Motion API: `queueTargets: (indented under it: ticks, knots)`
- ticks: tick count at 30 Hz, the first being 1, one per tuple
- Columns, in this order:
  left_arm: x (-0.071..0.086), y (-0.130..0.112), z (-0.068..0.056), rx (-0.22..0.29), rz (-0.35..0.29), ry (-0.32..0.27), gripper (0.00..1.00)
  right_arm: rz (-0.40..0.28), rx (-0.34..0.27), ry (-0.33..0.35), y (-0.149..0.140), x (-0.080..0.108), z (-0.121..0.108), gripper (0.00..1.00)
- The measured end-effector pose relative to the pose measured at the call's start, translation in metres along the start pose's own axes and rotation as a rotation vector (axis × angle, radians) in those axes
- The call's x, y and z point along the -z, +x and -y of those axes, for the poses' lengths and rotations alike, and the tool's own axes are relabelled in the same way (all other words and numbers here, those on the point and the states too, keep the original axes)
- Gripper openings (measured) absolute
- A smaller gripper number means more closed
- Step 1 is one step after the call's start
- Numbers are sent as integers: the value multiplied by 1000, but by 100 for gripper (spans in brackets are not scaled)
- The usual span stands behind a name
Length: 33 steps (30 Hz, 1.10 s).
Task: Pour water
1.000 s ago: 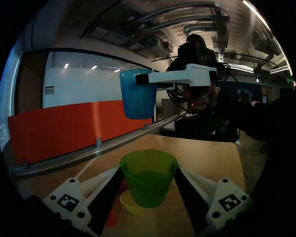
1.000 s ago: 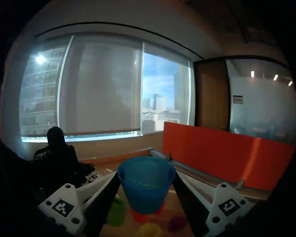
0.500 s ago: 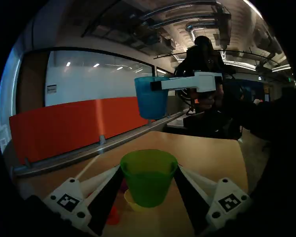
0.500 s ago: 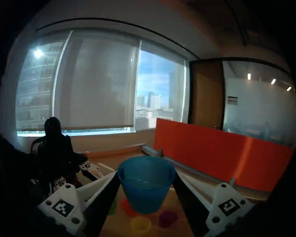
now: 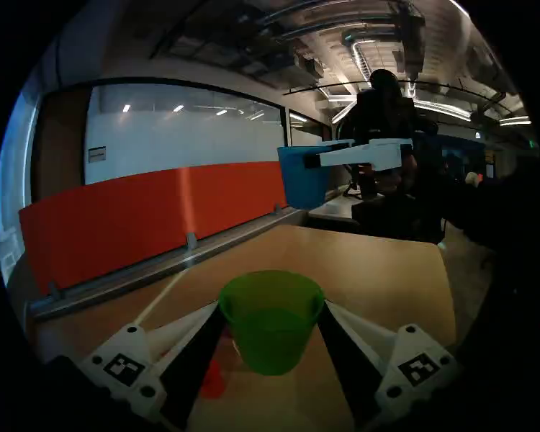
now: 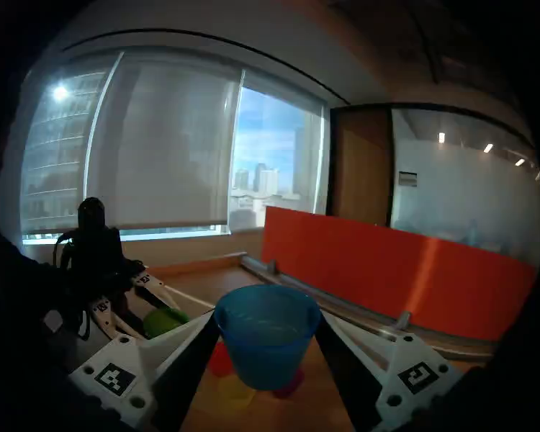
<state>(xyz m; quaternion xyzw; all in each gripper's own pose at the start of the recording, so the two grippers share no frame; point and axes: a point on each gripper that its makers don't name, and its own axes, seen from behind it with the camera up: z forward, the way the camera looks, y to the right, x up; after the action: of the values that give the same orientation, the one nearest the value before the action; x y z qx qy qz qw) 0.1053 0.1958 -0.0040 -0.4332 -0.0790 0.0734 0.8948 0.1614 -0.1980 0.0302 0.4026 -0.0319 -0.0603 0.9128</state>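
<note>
Your right gripper (image 6: 267, 333) clamps the blue cup (image 6: 267, 353) upright and has drawn it well away from the green cup (image 5: 271, 327), which your left gripper (image 5: 270, 340) clamps above the table (image 5: 385, 266). Realign before pouring.

An office: orange desk divider (image 5: 147, 209), glass partition (image 5: 183, 137), high-rise window (image 6: 270, 180)

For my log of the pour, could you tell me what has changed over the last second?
The right gripper carried the blue cup rightward and farther off in the left gripper view. The left gripper keeps its jaws clamped on the green cup, the right on the blue; both cups upright.
</note>
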Motion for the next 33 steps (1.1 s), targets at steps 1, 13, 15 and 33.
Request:
queueTargets:
  ticks: [1,13,15,33]
  knots:
    - [0,-2,0,-5,9,-1,86,5,-2,-1,-4,0,-1,91]
    - [-8,-32,-6,-52,128,-10,86,78,-17,13,-47,3,-3,92]
    - [-9,-37,-6,-54,147,-12,86,95,-15,19,-56,3,-2,92]
    - [-13,-92,-19,-81,334,-86,86,206,-17,39,-117,3,-1,92]
